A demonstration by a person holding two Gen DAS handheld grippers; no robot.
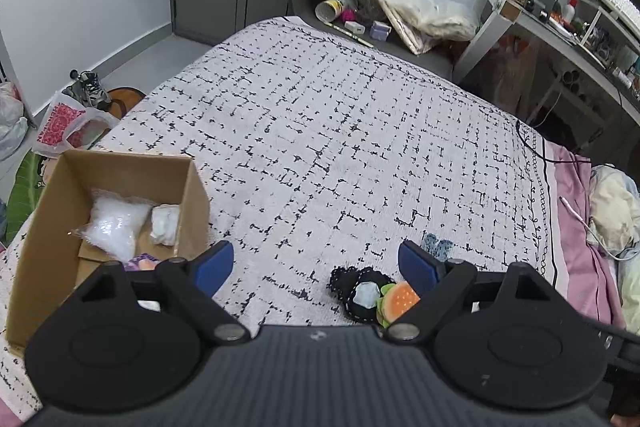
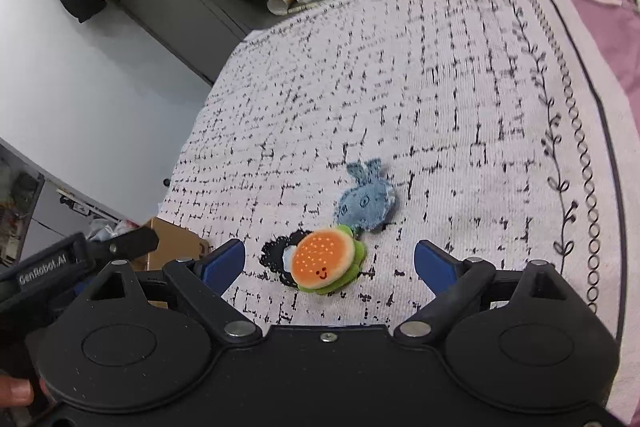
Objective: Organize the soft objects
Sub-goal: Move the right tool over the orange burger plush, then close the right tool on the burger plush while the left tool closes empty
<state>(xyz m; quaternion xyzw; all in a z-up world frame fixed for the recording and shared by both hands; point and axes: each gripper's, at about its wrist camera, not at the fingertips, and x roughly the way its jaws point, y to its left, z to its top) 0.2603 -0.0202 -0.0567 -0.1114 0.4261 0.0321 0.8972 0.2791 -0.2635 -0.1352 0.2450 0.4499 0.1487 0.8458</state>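
Under the burger plush (image 2: 326,261) a black item (image 2: 276,255) lies half hidden; both grippers' fingers spread wide, empty.

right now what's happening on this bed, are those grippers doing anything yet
A person holds a gripper in each hand over a patterned bedspread, sorting soft items into a cardboard box. The box already holds a clear plastic bag and a small white bundle. Three items lie loose together on the bed: a burger plush, a blue denim toy and a black crocheted piece. The right gripper is open with the burger plush between its fingers, not gripped. The left gripper is open and empty.
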